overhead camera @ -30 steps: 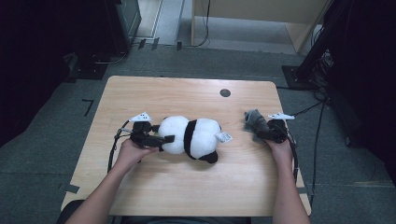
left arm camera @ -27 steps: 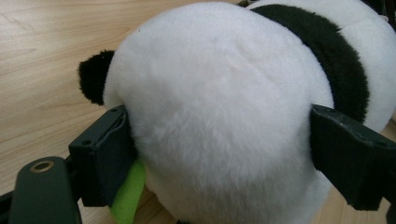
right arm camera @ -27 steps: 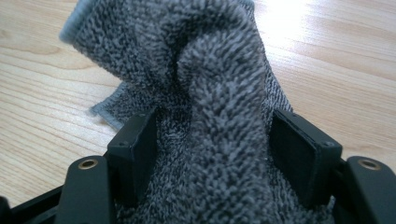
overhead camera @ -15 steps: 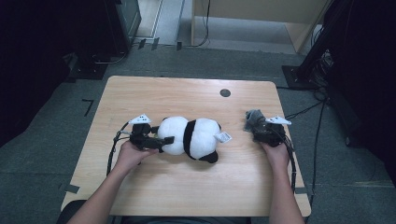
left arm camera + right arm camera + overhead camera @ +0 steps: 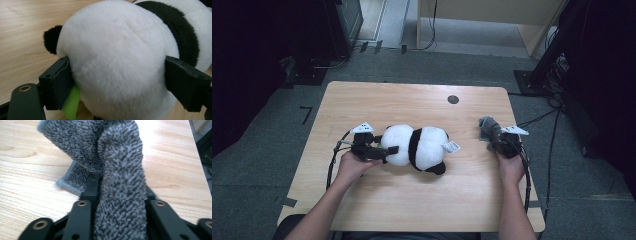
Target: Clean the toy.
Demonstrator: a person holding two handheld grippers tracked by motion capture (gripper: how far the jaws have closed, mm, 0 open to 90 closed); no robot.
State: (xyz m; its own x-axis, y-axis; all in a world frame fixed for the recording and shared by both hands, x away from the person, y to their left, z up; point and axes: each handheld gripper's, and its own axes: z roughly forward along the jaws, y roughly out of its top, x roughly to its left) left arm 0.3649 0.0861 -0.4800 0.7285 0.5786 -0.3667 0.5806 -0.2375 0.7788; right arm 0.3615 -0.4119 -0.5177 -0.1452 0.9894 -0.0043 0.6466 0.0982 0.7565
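Note:
A black-and-white panda plush [image 5: 417,147] lies on its side in the middle of the wooden table [image 5: 412,100]. My left gripper [image 5: 384,152] grips its white end from the left. In the left gripper view the two jaws press into the fur of the panda [image 5: 120,45] on both sides, and a green tag [image 5: 71,102] pokes out by the left jaw. At the table's right side my right gripper [image 5: 498,139] is shut on a grey fuzzy cloth [image 5: 487,126]. The cloth [image 5: 117,157] runs up between the jaws and drapes onto the wood ahead.
A small dark round hole [image 5: 453,99] sits near the table's far edge. Cables [image 5: 528,175] trail from both grippers toward the near edge. Dark equipment and stands surround the table on the floor.
The right gripper with the grey cloth has shifted only slightly near the table's right side. The left gripper stays clamped on the panda in the same place.

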